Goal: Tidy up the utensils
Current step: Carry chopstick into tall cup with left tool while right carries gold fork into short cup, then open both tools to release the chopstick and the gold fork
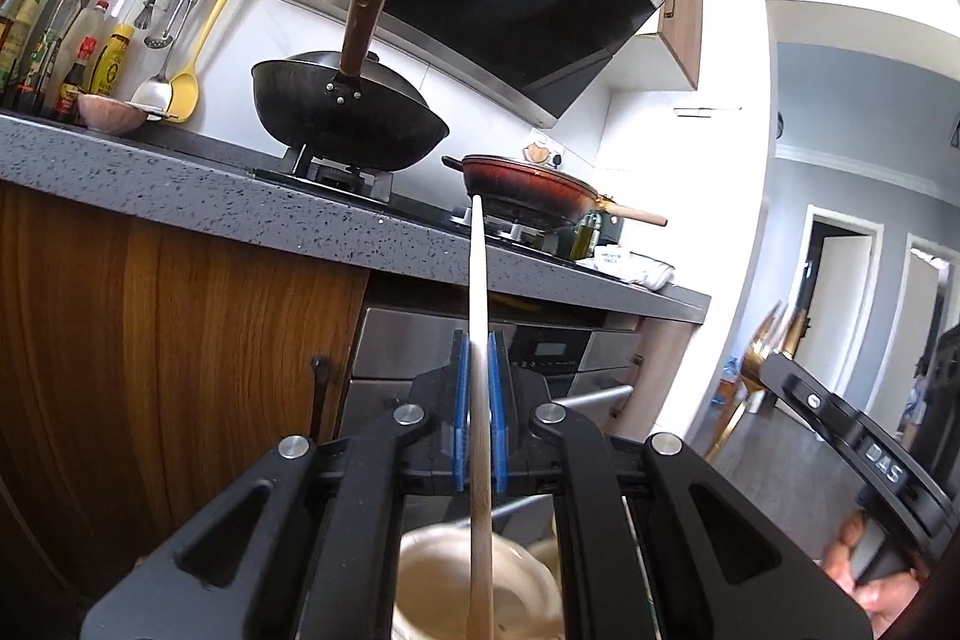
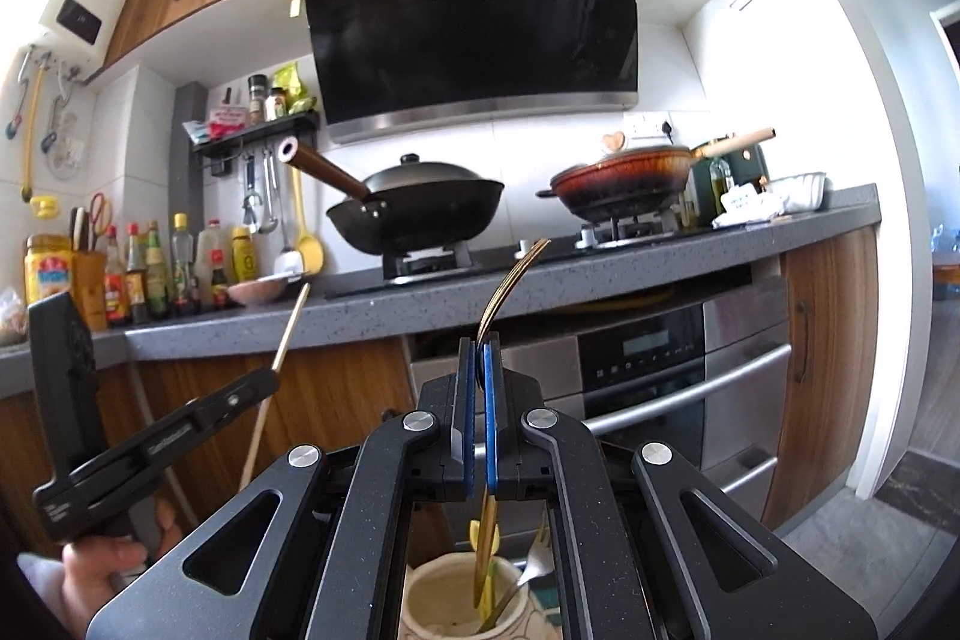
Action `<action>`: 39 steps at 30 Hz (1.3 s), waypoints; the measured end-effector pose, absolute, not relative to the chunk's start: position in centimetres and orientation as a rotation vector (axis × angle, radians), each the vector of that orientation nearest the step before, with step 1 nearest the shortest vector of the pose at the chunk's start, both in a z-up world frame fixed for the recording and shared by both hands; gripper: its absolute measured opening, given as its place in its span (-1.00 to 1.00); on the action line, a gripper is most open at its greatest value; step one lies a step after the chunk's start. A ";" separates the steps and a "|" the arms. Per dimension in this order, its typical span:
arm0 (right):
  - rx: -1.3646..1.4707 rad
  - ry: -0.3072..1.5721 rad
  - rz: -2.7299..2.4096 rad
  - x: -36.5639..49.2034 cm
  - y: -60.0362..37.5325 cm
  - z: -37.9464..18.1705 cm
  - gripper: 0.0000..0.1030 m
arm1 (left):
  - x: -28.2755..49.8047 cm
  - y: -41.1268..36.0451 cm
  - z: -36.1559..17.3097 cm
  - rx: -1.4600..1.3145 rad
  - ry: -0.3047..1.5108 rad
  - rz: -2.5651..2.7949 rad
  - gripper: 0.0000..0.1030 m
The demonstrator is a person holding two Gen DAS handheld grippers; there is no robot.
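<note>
Two tools: both were seen closed on utensils, each held in a person's hand in front of the kitchen desk.
Left tool (image 1: 478, 388): its blue pads were clamped on a wooden chopstick (image 1: 478, 280), which was pointed up and forward toward the hob.
Right tool (image 2: 480, 388): its blue pads were pressed on a gold fork (image 2: 510, 280), gripped at the handle, with the curved tines raised above the jaws.
Utensil holder (image 2: 420, 610): a cream ceramic jar was seen just below the right tool; a silver fork (image 2: 528, 574) and a yellow-handled piece were stood in it, and the lower end of the gold fork was reaching down into its mouth.
Same holder from the left wrist: a cream rim (image 1: 432, 550) was seen under the left tool, with the chopstick's lower end passing in front of it.
Hand (image 2: 102, 574): the left tool's grip was wrapped by it at the lower left of the right wrist view.
Desk (image 2: 540, 292): a grey speckled top was carrying a black wok (image 2: 420, 214) with a lid and a red pan (image 2: 624, 184), each set on a burner.
Left end of the desk: sauce bottles (image 2: 156, 274) were lined against the wall.
</note>
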State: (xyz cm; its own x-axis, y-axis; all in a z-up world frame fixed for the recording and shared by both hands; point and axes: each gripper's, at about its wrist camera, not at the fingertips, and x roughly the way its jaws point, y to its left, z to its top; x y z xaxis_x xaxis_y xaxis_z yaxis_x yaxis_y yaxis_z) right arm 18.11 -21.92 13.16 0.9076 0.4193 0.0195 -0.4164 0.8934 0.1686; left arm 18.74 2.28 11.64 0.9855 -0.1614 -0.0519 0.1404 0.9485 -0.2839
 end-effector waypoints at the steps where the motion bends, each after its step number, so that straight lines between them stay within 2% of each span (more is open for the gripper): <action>1: 0.175 0.037 0.438 18.7 -21.9 12.8 -0.93 | 19.3 2.2 11.4 -0.276 0.072 -0.142 -0.88; 10: 0.152 0.138 0.478 20.6 -20.6 10.7 -0.93 | 21.1 2.4 9.1 -0.275 0.098 -0.107 -0.88; 21: 0.111 0.188 0.482 20.9 -19.5 9.5 -0.93 | 16.2 2.3 7.9 -0.205 0.167 -0.144 -0.88; 34: 0.109 0.264 0.458 21.9 -19.4 7.8 -0.93 | 15.6 1.8 6.7 -0.161 0.261 -0.161 -0.88; 39: 0.112 0.265 0.436 22.1 -19.7 7.7 -0.93 | 15.8 1.9 6.5 -0.161 0.272 -0.162 -0.75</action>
State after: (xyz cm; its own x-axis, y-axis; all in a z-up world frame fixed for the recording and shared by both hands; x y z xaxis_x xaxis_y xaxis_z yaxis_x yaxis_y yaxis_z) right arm 22.13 -19.69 7.69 0.8730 0.4307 -0.2289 -0.4019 0.9011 0.1629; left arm 15.76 1.91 6.52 0.9504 -0.1804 -0.2535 0.1371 0.9742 -0.1793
